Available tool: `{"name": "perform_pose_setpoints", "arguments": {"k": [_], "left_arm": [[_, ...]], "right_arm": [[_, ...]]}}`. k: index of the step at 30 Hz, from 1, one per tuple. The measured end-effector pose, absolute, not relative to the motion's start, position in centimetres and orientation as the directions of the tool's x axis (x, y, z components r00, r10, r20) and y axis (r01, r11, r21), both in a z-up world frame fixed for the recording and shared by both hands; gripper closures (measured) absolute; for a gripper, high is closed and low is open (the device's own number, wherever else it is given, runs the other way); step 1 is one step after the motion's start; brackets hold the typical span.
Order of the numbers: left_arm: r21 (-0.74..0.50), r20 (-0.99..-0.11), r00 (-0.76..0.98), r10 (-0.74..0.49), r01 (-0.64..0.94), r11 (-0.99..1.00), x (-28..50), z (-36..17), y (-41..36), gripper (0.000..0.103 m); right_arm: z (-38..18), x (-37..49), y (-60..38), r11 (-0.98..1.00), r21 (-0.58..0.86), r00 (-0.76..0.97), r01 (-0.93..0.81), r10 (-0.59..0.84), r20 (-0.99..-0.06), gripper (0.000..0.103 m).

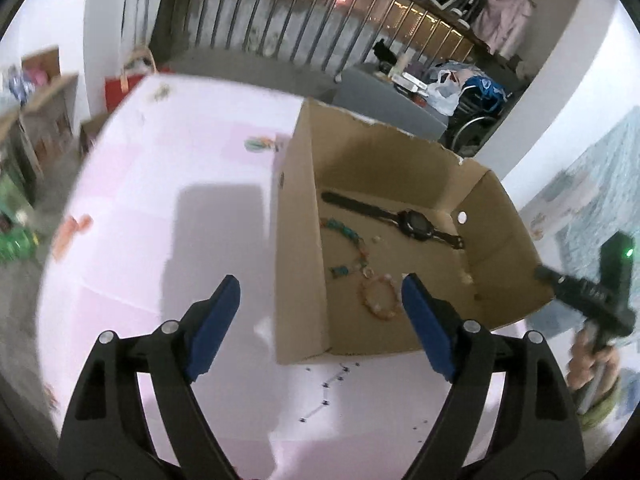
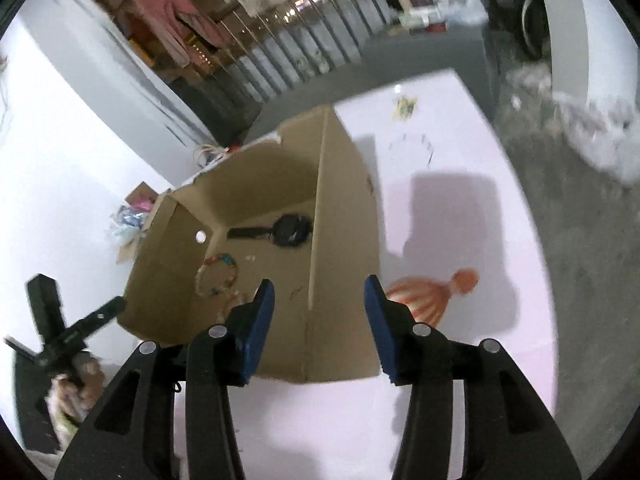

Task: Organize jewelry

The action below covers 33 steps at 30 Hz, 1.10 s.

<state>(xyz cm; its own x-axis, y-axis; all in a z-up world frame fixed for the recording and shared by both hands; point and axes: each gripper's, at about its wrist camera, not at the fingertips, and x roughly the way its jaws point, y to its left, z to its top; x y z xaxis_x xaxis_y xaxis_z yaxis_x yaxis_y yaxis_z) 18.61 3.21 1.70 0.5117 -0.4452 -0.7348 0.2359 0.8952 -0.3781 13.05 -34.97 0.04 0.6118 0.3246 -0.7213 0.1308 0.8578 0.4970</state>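
Left gripper [image 1: 320, 300] spread wide, nothing between the pads, low centre of frame over the pink table [image 1: 160, 208]. Right gripper [image 2: 320, 304] likewise spread and empty, straddling the near wall of the cardboard box [image 2: 344, 240]. Thin chain [image 1: 324, 396] on the table, bottom centre. In the box, mid-frame: pink bead bracelet [image 1: 380, 294], turquoise necklace [image 1: 346, 240], then black watch [image 1: 416, 222] farthest. Orange clip [image 2: 424, 294] right of the box.

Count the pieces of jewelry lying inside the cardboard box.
3: a black watch near the back, a turquoise beaded strand mid-floor, a pink bead bracelet nearer the front. Loose beads may hide others.
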Motion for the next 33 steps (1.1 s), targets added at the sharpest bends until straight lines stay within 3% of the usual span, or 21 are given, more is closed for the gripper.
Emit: {"name": "perform_pose_setpoints", "arguments": {"k": [6, 13, 33], "left_arm": [[-0.44, -0.728, 0.449, -0.518, 0.274, 0.855, 18.3, 0.5, 1.0, 0.024], [-0.329, -0.756, 0.499, -0.423, 0.269, 0.905, 16.5, 1.1, -0.4, 0.023], [-0.347, -0.74, 0.517, -0.431, 0.256, 0.902, 12.3, 1.4, 0.8, 0.023]], "right_arm": [[-0.3, 13.3, -33.5, 0.873, 0.472, 0.596, 0.122, 0.316, -0.738, 0.053], [0.2, 12.0, -32.9, 0.878, 0.462, 0.596, 0.125, 0.306, -0.742, 0.053], [0.0, 7.0, -32.1, 0.872, 0.471, 0.613, 0.13, 0.303, -0.73, 0.053]]}}
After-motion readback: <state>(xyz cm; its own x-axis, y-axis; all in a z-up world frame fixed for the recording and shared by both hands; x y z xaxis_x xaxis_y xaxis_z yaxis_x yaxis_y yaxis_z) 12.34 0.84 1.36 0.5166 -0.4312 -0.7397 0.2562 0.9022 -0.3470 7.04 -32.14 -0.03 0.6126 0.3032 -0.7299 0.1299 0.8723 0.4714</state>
